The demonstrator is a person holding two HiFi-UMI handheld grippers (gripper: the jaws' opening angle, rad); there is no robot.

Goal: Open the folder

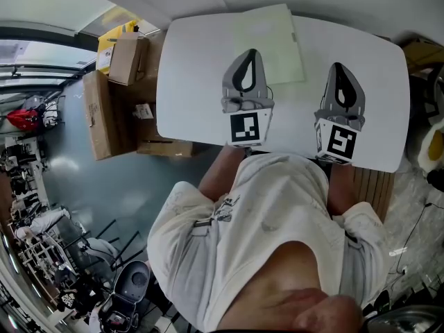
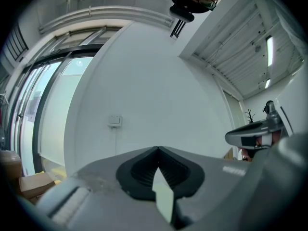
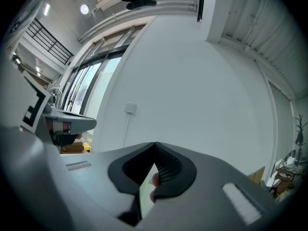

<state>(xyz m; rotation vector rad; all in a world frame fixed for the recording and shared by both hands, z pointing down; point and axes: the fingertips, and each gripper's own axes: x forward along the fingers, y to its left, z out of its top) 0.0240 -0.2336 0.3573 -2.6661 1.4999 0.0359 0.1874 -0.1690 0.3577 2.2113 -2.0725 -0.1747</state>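
A white table (image 1: 194, 82) is sitting in front of the person, with cardboard boxes (image 1: 104, 109) standing on the floor off its left side. The pale green folder (image 1: 277, 40) is lying flat at the table's far edge. The left gripper (image 1: 248, 53) is pointing over the folder's near left part, its jaws meeting tip to tip with nothing clamped. The right gripper (image 1: 338, 66) is pointing just right of the folder, its jaws likewise closed and empty.

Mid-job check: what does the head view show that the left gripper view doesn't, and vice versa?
Head view only: the pale green folder lying flat on the white table, with cardboard boxes beside the table. Left gripper view only: a wall switch, a ceiling strip light, and the left hand-held gripper with jaws shut tip to tip. Both: that gripper and the right hand-held gripper.
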